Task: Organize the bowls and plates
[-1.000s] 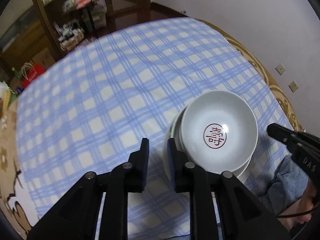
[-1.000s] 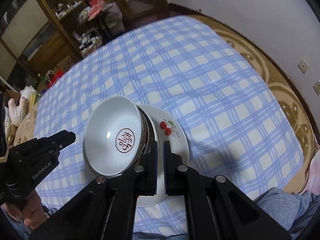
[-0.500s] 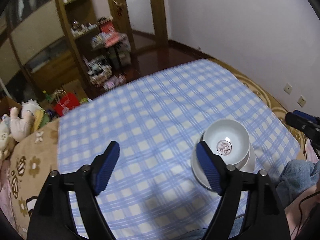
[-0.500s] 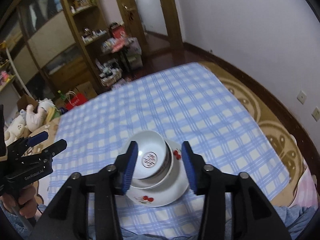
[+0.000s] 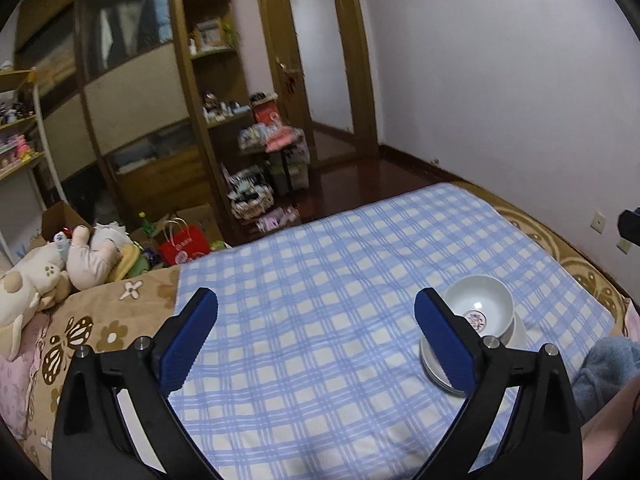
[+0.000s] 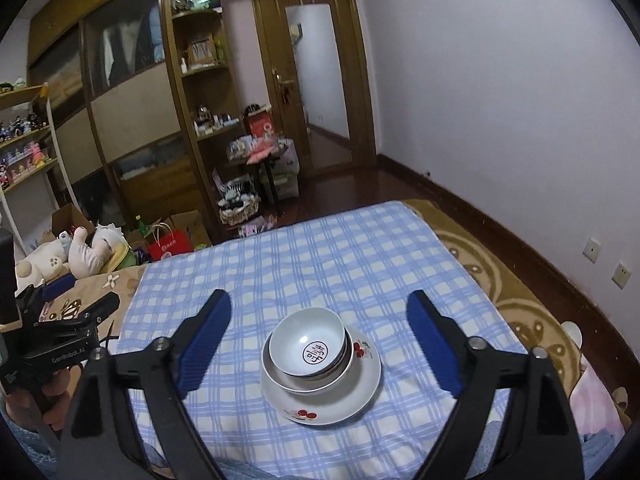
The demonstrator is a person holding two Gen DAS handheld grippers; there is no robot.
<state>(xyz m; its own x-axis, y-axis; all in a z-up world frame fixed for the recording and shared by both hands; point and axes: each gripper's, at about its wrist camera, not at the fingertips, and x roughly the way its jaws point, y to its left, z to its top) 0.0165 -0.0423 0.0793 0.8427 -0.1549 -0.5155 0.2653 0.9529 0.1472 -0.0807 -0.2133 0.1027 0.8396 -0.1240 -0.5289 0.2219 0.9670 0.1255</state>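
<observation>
A white bowl [image 6: 308, 340] with a red character mark sits nested in a wider bowl [image 6: 308, 386]. Both rest on a white plate [image 6: 362, 384] painted with cherries, on the blue checked cloth [image 6: 320, 264]. My right gripper [image 6: 319, 300] hovers above and behind the stack, its jaws opening wide with nothing between them. In the left wrist view the same bowl [image 5: 478, 304] shows beyond the right finger. My left gripper [image 5: 316, 304] is held over bare cloth left of the stack, its jaws also opening and empty. It also shows as a gripper [image 6: 86, 294] at the left edge of the right wrist view.
Stuffed toys [image 5: 60, 264] lie on the brown bedspread at the left. A red bag [image 5: 184, 246], shelves and a wooden door [image 5: 320, 68] stand beyond the cloth's far edge. The white wall [image 6: 520, 120] runs close along the right. A blue garment [image 5: 604, 368] lies at the near right.
Both grippers lifted up and back from the stack and tipped upward, so more of the room shows. Their jaws went from nearly shut beside the dishes to wide open.
</observation>
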